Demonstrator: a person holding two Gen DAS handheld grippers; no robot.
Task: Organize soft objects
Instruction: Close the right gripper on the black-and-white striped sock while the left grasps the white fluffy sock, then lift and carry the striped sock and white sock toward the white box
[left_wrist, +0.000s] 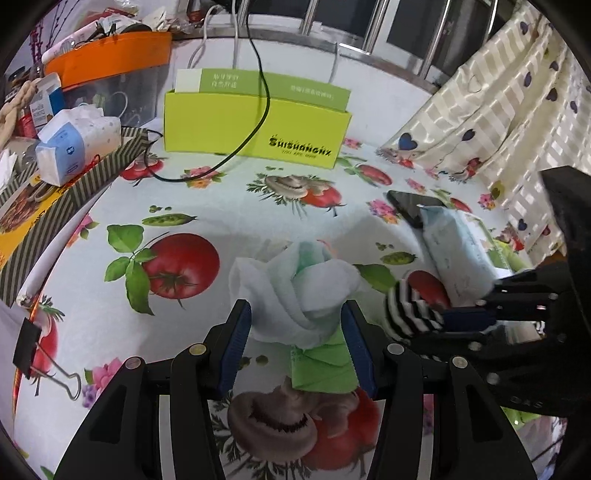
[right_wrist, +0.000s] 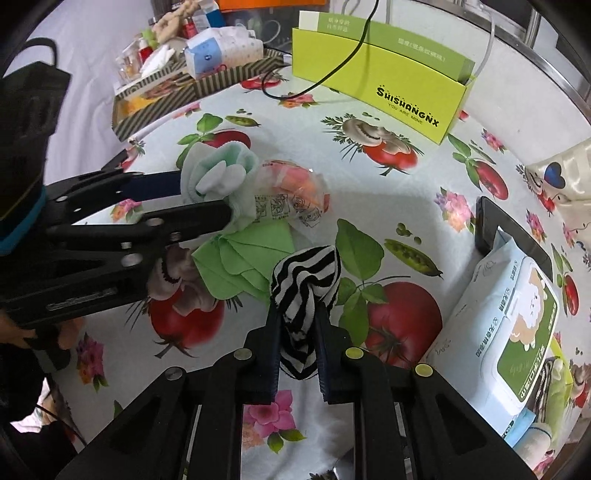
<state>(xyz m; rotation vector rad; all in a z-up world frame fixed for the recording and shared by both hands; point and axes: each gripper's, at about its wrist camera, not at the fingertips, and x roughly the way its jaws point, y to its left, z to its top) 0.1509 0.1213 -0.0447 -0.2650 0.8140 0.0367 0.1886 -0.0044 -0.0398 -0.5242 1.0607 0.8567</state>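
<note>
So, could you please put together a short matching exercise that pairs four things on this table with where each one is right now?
Things:
1. striped sock
2. white-and-mint cloth bundle
3. green cloth
4. phone

Places:
A. partly under the wet wipes pack
B. clamped in the right gripper
C. flat on the tablecloth, beneath the bundle
D. between the left gripper's jaws

Pairs: 1-B, 2-D, 3-C, 4-A

Vegetable-print tablecloth (right_wrist: 424, 206) under green cloth (right_wrist: 243, 262), wipes pack (right_wrist: 498, 332), phone (right_wrist: 495, 229)
</note>
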